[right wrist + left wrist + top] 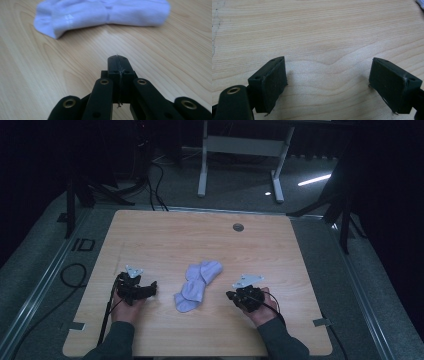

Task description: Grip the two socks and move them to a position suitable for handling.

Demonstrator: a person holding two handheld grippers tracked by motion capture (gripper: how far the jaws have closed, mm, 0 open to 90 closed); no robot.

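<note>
A pair of white socks (197, 285) lies crumpled in the middle of the wooden table (165, 240), between my two hands. My left gripper (150, 289) rests on the table to the left of the socks, its jaws wide apart over bare wood (328, 75) with nothing between them. To the right of the socks sits my right gripper (231, 295), pointing toward them. Its jaws are pressed together (118, 60) and hold nothing, while the socks (100, 15) lie a short way ahead of them.
A round grommet hole (238, 227) sits near the table's far edge. Beyond the table stand a white desk frame (240, 155) and dark tripod legs (75, 195). Cables (107, 312) trail from the grippers off the near edge.
</note>
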